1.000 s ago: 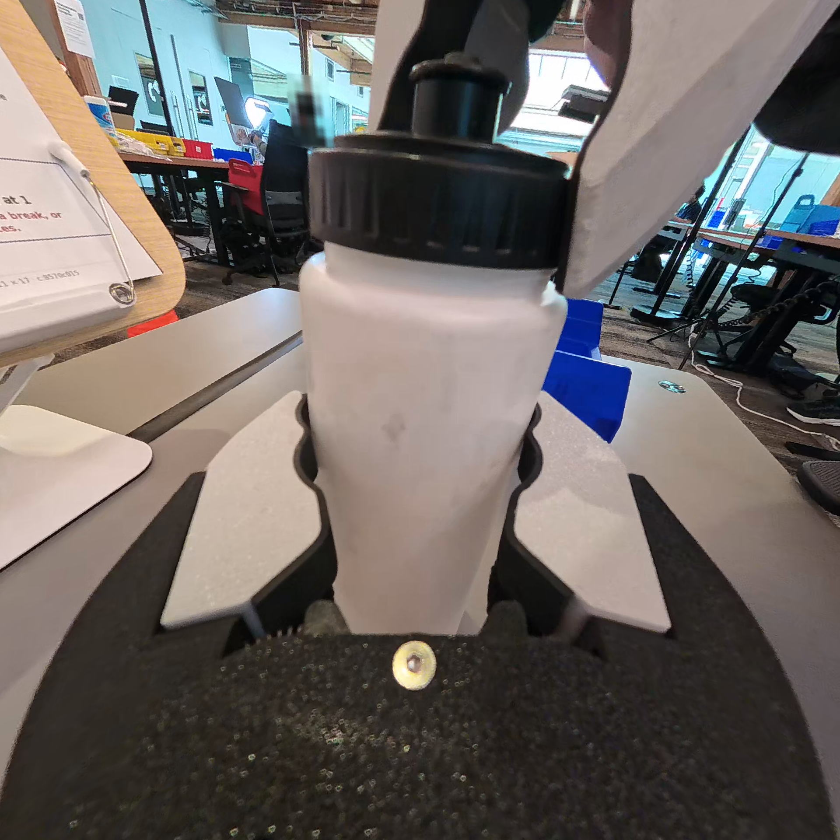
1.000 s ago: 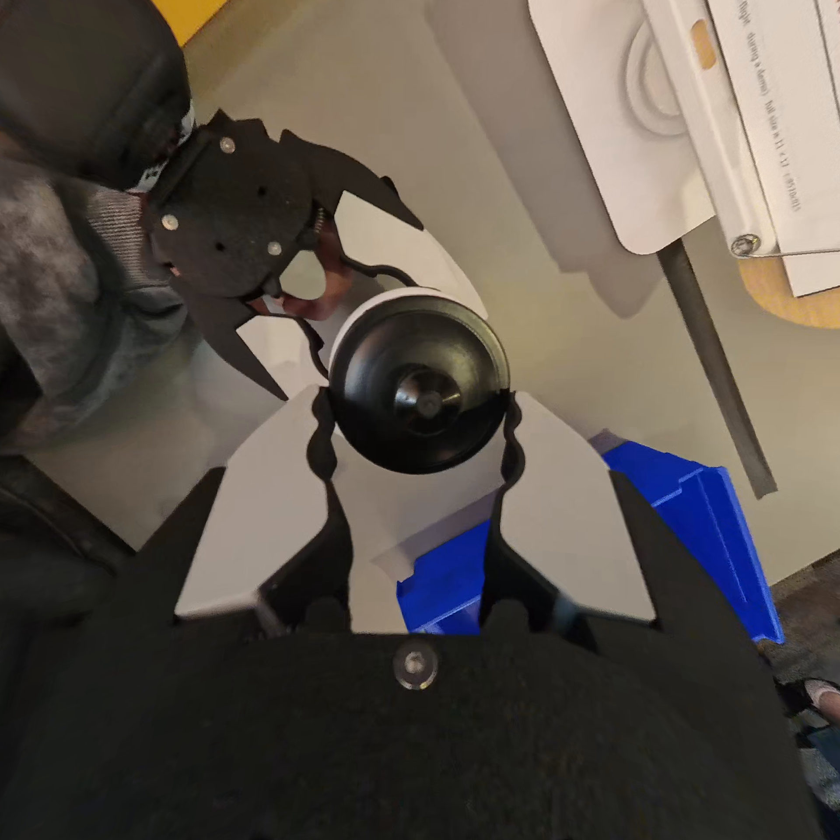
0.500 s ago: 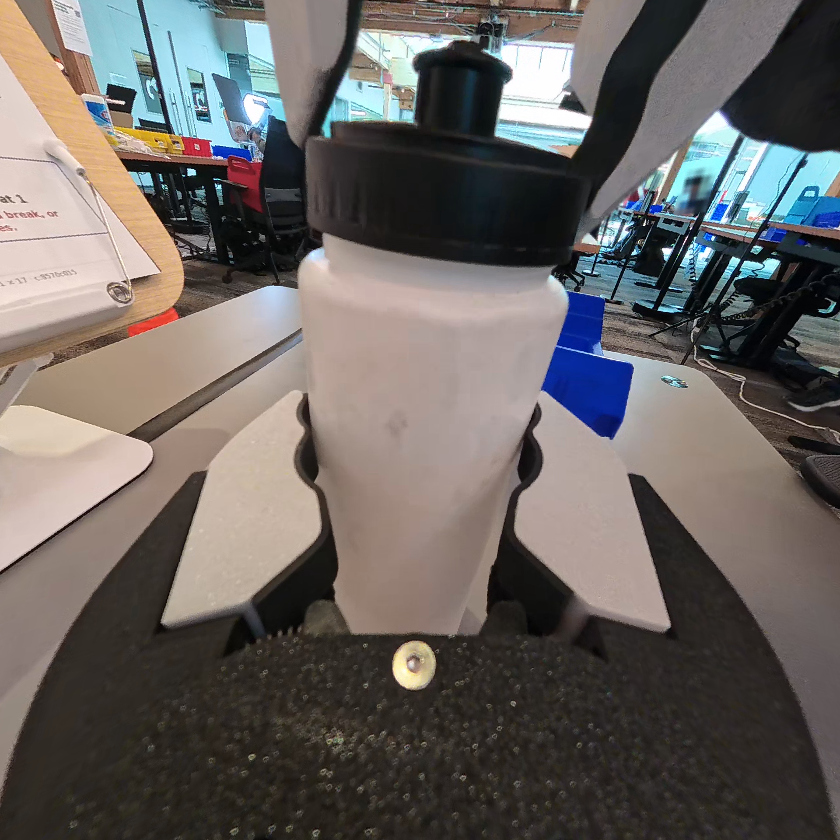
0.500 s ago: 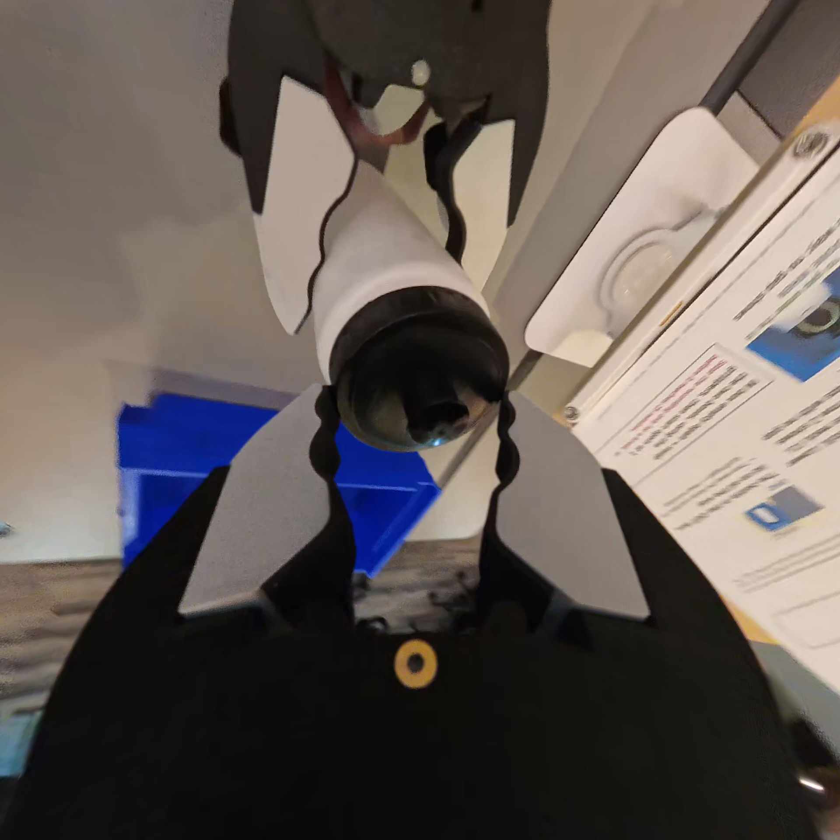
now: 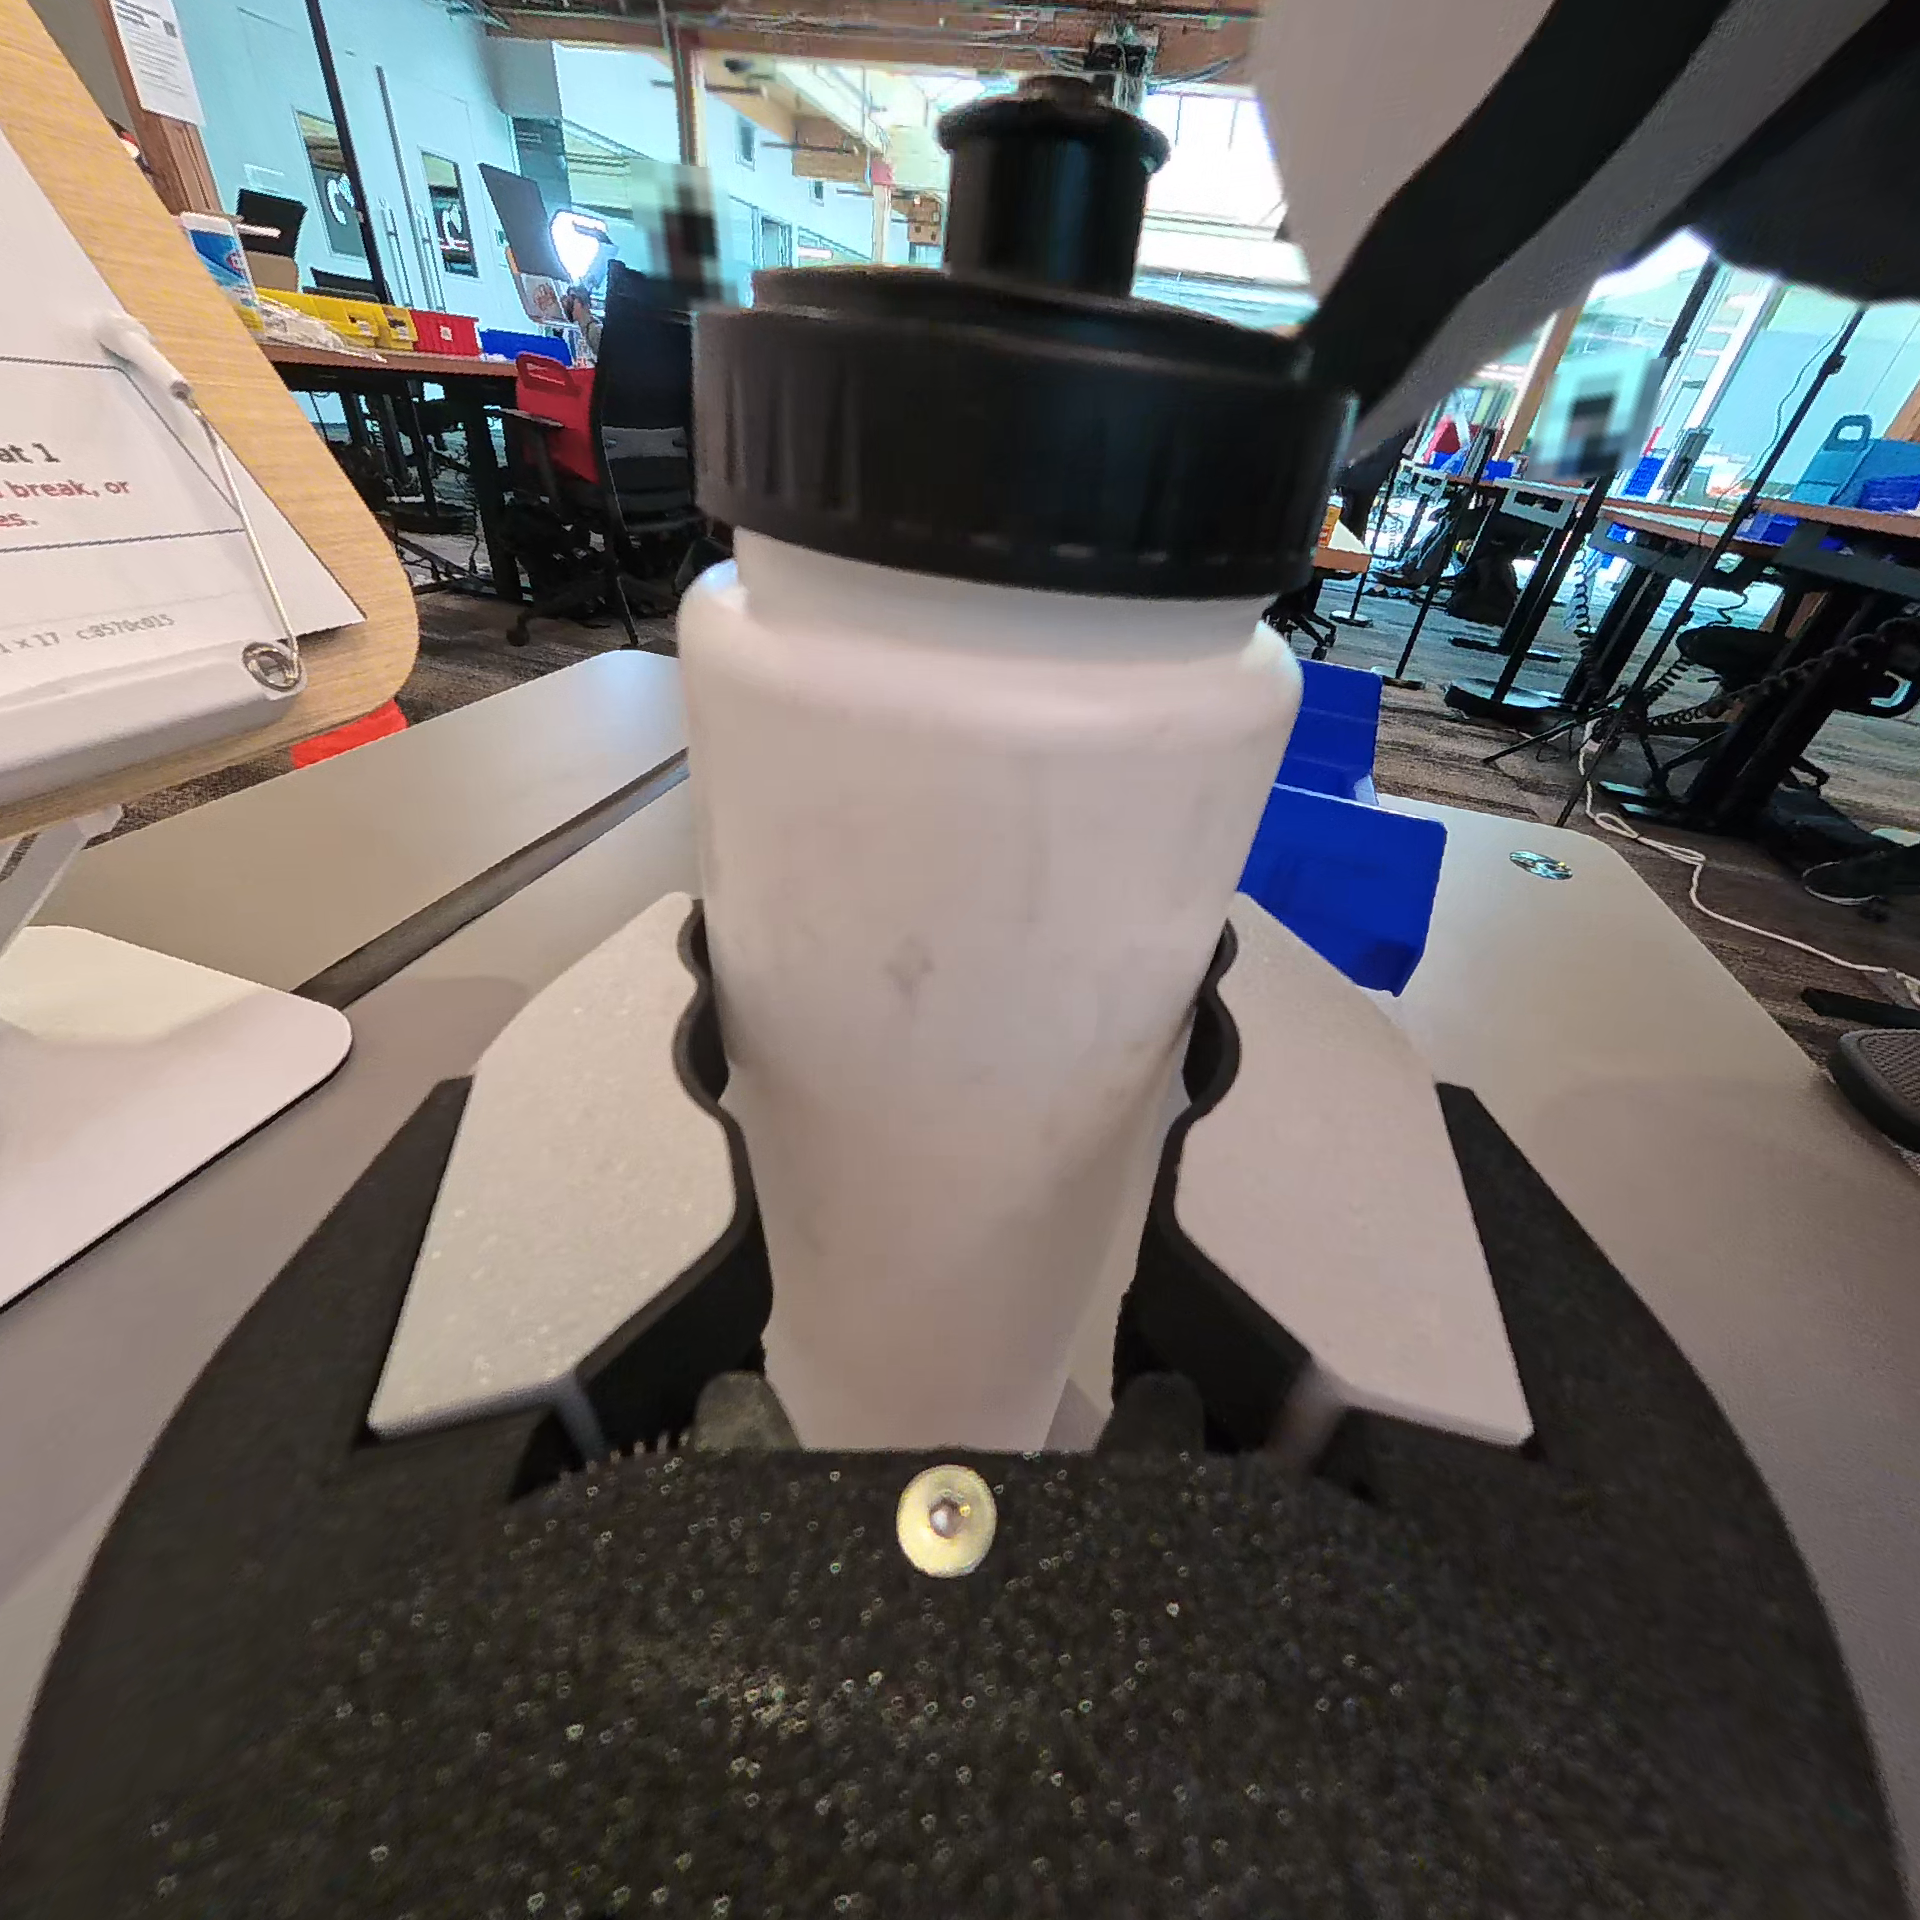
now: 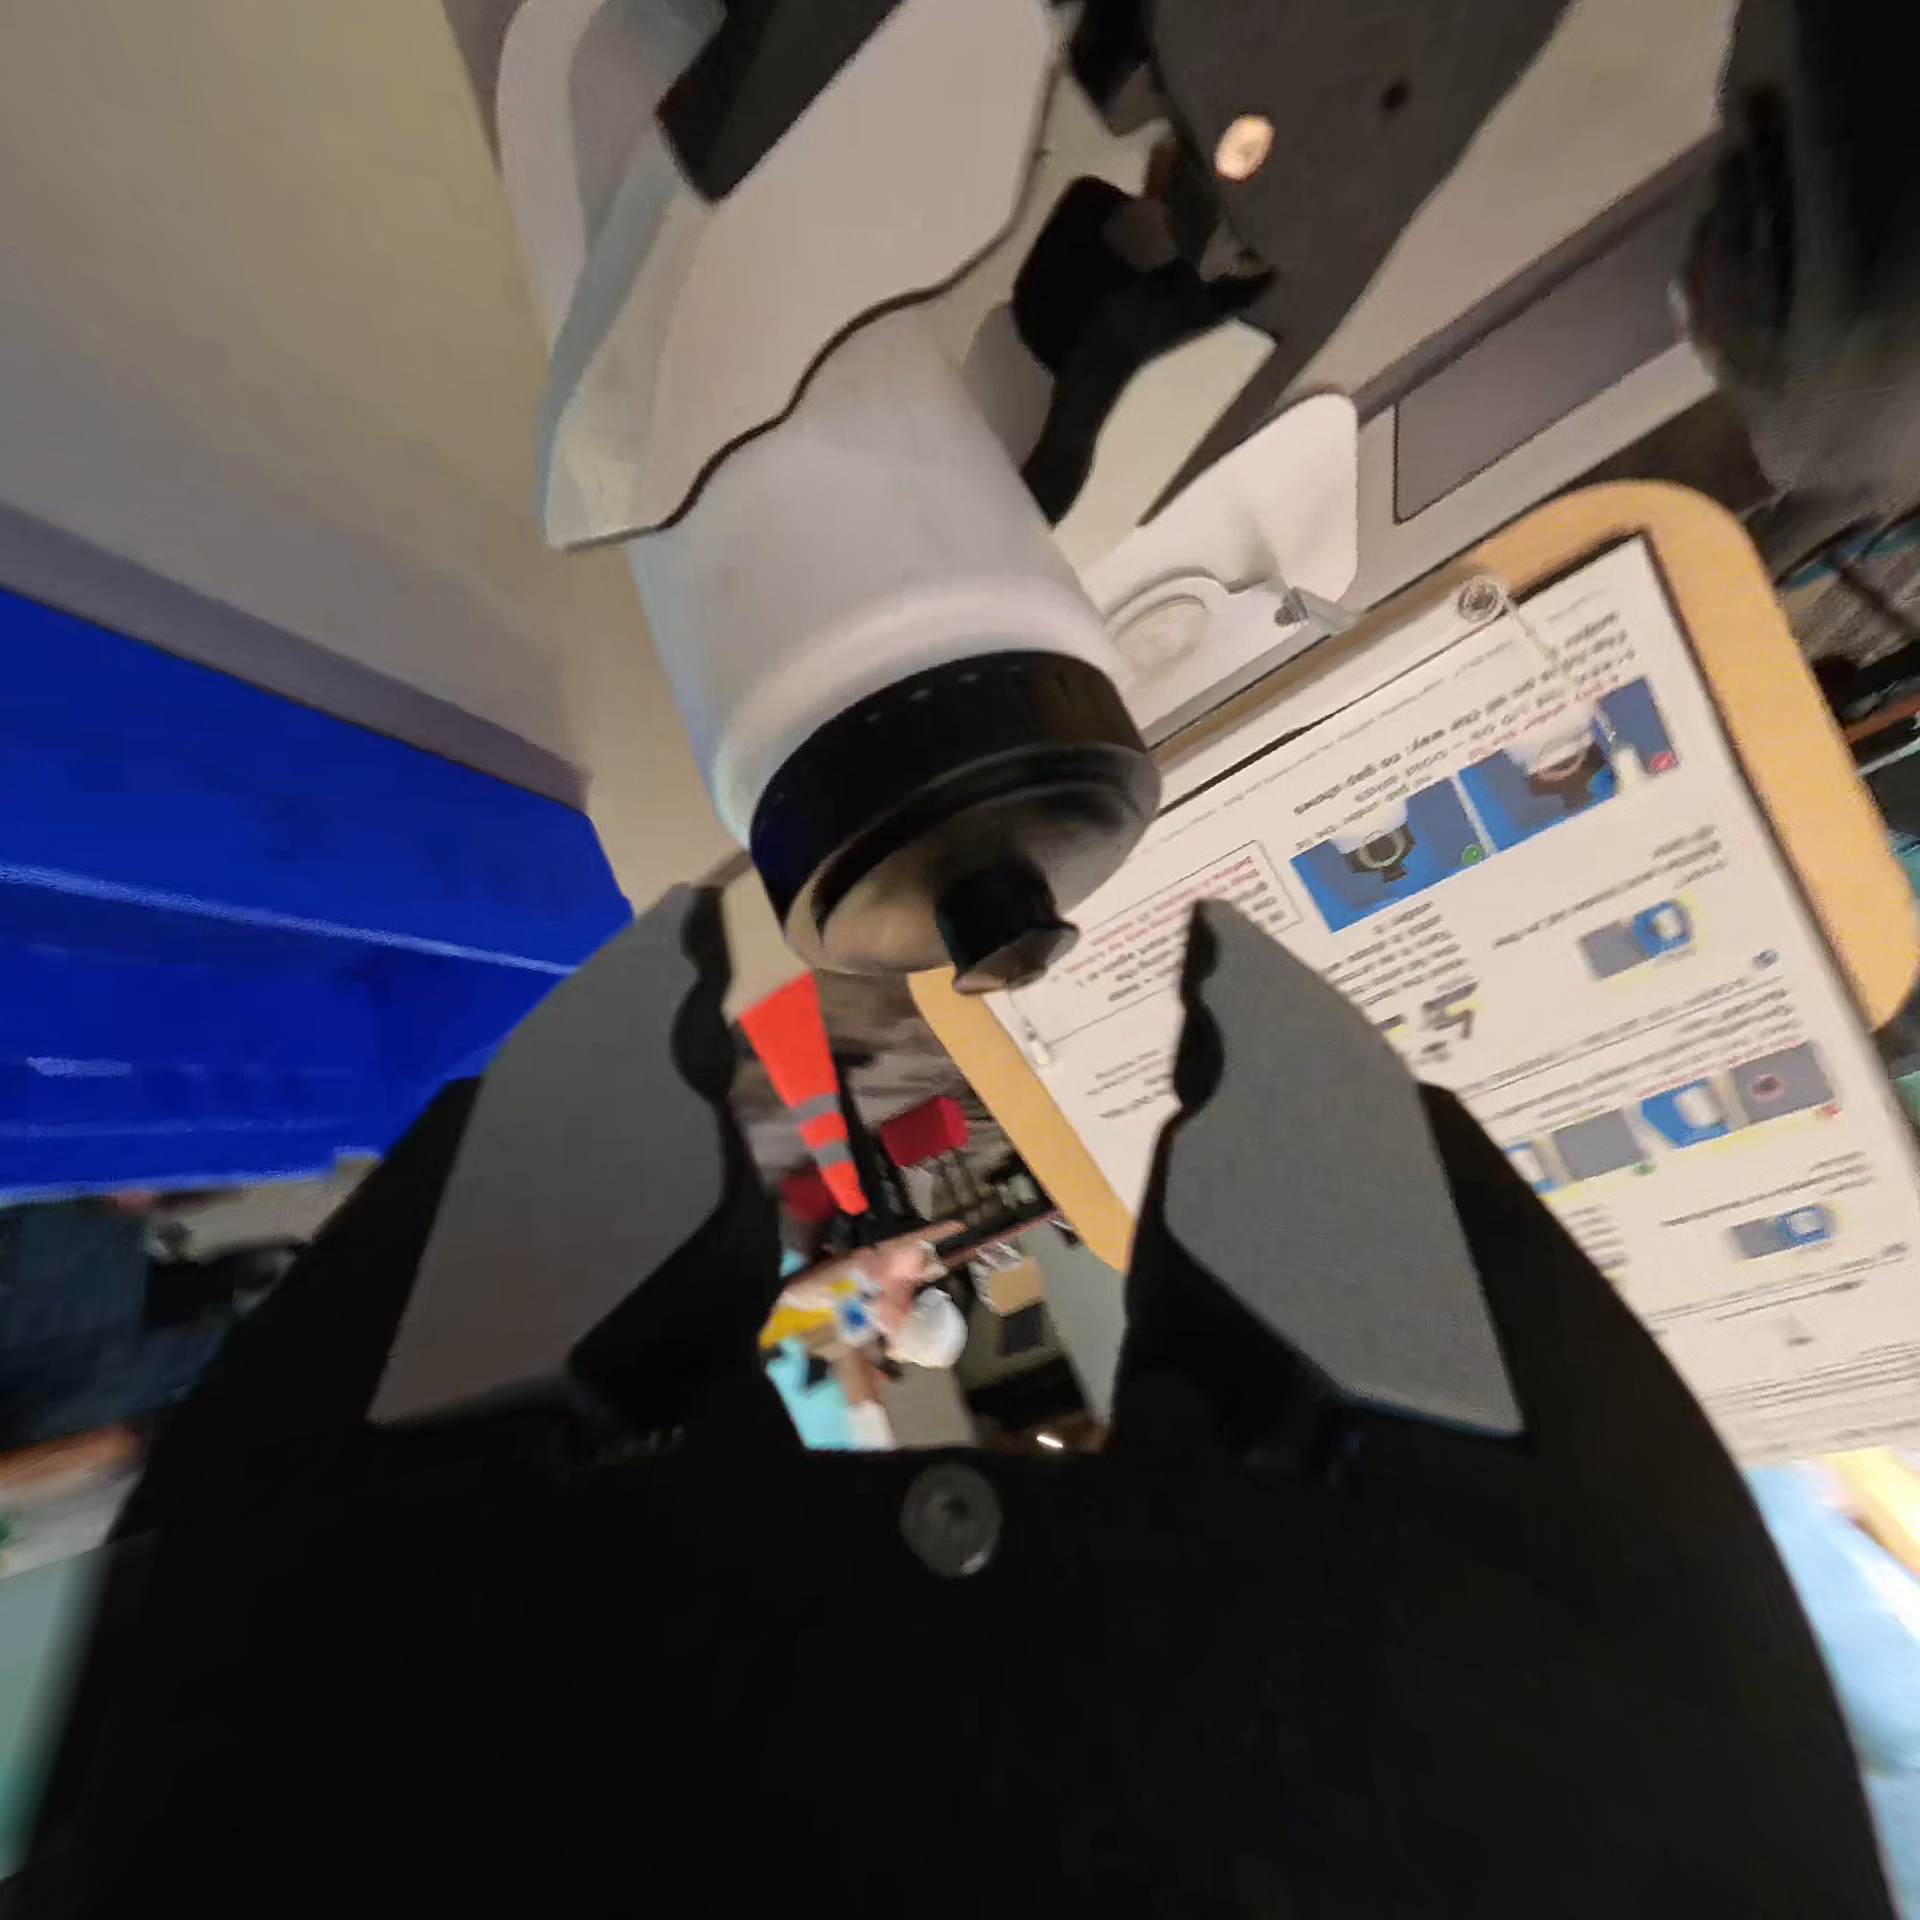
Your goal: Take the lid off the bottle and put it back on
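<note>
A white bottle [image 5: 977, 935] stands upright, held at its lower body between my left gripper's [image 5: 956, 935] two fingers. Its black ribbed lid [image 5: 1008, 447] with a spout sits on the neck. One finger [image 5: 1340, 125] of my right gripper shows at the top right, its edge close against the lid's rim. In the right wrist view my right gripper [image 6: 951, 925] is open, tilted, with its tips just short of the lid [image 6: 956, 790]; nothing is between the jaws. The bottle [image 6: 862, 582] and my left gripper [image 6: 831, 499] show beyond it.
A blue bin [image 5: 1340, 862] stands on the grey table [image 5: 1610, 1039] behind the bottle; it also shows in the right wrist view [image 6: 260, 883]. A wooden clipboard with a printed sheet [image 5: 156, 520] on a white stand base [image 5: 125, 1070] is at the left. Office desks lie beyond.
My right gripper was closed around the lid and turned about it; now it has come off the lid and tilted away. The lid stays on the bottle. My left gripper has not moved.
</note>
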`<state>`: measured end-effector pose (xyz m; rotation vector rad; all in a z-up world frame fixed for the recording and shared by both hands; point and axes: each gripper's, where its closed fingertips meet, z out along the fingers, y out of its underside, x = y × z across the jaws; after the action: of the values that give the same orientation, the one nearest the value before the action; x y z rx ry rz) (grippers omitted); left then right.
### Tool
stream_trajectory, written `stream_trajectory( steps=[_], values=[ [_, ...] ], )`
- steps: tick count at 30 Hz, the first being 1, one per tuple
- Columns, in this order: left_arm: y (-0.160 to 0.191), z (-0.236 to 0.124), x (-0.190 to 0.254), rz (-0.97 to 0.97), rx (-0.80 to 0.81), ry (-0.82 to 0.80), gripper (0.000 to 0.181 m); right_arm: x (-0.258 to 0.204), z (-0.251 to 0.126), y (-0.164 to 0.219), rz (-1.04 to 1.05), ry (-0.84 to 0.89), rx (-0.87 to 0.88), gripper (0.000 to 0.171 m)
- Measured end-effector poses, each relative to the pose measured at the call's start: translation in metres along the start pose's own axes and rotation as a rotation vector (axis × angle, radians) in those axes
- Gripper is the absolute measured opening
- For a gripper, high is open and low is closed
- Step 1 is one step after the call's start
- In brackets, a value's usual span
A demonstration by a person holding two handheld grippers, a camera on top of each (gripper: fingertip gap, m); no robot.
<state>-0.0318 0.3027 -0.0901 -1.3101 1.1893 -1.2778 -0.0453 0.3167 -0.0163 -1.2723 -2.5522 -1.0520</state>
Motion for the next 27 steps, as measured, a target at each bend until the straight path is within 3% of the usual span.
stream_trajectory(
  steps=[1, 6, 10, 12, 16, 19, 22, 27],
  values=[
    [0.000, 0.000, 0.000, 0.000, 0.000, 0.000, 0.087, 0.000, -0.002, 0.000, 0.085, -0.011, 0.032, 0.096],
    [0.000, 0.000, 0.000, -0.001, -0.001, 0.001, 0.087, 0.004, -0.022, -0.021, 0.753, -0.251, 0.356, 0.110],
    [0.000, 0.000, 0.000, -0.002, 0.000, 0.001, 0.088, 0.016, -0.018, -0.018, 1.320, -0.446, 0.451, 0.116],
    [0.000, 0.000, 0.000, -0.003, 0.000, 0.000, 0.088, 0.010, -0.012, -0.021, 1.445, -0.529, 0.450, 0.118],
    [0.000, 0.001, 0.000, -0.003, -0.001, 0.000, 0.088, -0.008, 0.005, -0.017, 1.527, -0.561, 0.317, 0.114],
    [0.000, 0.001, 0.000, -0.003, -0.002, -0.002, 0.088, -0.010, 0.002, -0.025, 1.579, -0.643, 0.359, 0.075],
    [0.000, 0.000, 0.000, -0.002, -0.004, -0.004, 0.087, -0.010, 0.001, -0.024, 1.538, -0.632, 0.351, 0.074],
    [0.001, 0.000, 0.000, -0.001, -0.004, -0.003, 0.087, -0.010, 0.000, -0.022, 1.265, -0.604, 0.339, 0.073]
  ],
)
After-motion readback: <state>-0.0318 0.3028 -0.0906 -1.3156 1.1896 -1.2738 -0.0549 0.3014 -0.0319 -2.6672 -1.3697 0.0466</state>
